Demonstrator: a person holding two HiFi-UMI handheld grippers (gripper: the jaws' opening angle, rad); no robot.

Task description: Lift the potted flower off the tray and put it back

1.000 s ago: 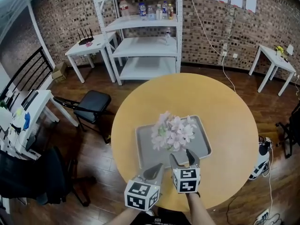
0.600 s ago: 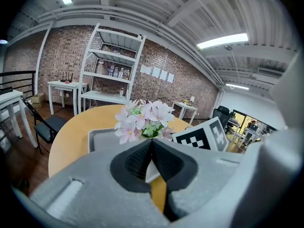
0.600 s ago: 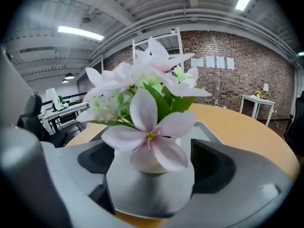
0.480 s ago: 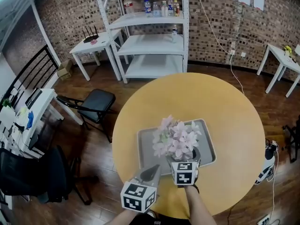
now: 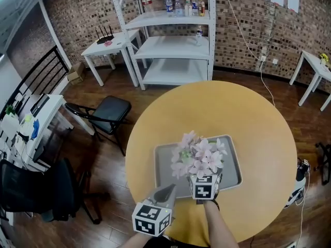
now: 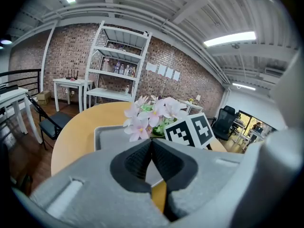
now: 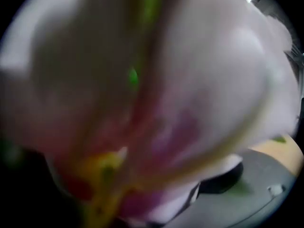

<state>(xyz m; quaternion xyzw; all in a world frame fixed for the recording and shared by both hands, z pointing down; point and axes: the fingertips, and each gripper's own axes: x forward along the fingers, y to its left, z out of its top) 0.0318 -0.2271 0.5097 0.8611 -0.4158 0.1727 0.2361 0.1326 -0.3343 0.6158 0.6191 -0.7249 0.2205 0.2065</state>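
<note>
The potted flower (image 5: 199, 156) is pale pink, the tray (image 5: 165, 165) grey.

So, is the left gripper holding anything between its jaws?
No, in its own view the left gripper has its jaws pressed together with nothing between them, short of the potted flower.

Tray (image 5: 164, 161): a smooth, matt grey surface is being shown at lower centre.
Table (image 5: 207, 107): a smooth, light wood-look top with a soft sheen is being seen.
Potted flower (image 5: 201, 156): soft, cloth-like pale petals are being displayed.
Left gripper (image 6: 152, 144): matt grey plastic is being shown, with black ribbed pads (image 6: 135, 163).
Floor (image 5: 170, 87): glossy dark wood boards are being seen.
Wall (image 5: 72, 14): rough brick is being shown along the top.
</note>
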